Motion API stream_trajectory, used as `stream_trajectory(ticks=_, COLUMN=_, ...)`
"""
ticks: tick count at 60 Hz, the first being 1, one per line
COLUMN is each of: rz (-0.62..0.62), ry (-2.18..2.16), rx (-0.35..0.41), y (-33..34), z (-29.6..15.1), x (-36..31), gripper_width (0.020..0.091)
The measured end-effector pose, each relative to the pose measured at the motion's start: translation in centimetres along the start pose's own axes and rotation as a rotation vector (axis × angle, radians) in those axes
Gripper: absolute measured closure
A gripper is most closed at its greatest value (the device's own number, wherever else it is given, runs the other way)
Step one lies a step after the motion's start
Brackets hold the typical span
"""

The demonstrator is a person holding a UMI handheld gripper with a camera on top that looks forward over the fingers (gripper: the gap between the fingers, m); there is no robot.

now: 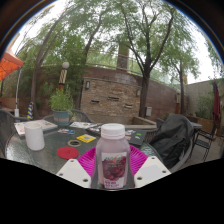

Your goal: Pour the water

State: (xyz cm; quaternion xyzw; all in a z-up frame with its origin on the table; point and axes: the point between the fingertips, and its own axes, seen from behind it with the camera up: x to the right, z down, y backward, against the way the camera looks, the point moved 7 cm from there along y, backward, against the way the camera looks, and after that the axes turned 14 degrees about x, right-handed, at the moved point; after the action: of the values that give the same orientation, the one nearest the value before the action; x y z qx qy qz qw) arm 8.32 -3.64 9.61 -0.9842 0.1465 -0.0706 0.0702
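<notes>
A clear plastic bottle (112, 168) with a white cap and a pink fruit label stands upright between my fingers. My gripper (112, 157) is shut on it, and both pink pads (88, 160) press against its sides. Its cap rises above the fingertips. A white cup (35, 136) stands on the round glass table (50, 155), to the left of and beyond the fingers. I cannot tell whether the bottle's base rests on the table.
On the table lie a red coaster (68, 153), a yellow card (86, 138) and some papers (30, 126). A chair draped with dark cloth (175, 140) stands at the right. A potted plant (62, 102) and a brick wall (110, 95) lie beyond.
</notes>
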Motion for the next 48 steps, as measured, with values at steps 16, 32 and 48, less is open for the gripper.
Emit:
stream_trajectory(ticks=16, rz=-0.170, ry=0.724, rx=0.079, y=-3.3, z=-6.1, x=-9.6, gripper_width=0.0669)
stream_trajectory(ticks=32, rz=-0.379, ry=1.664, rx=0.294, y=-8.2, z=-9.8, x=-20.9, gripper_width=0.0671)
stream_trajectory(ticks=48, rz=-0.476, ry=2.241, rx=0.416, y=-8.8, z=-8.5, x=-22.9, gripper_width=0.0673)
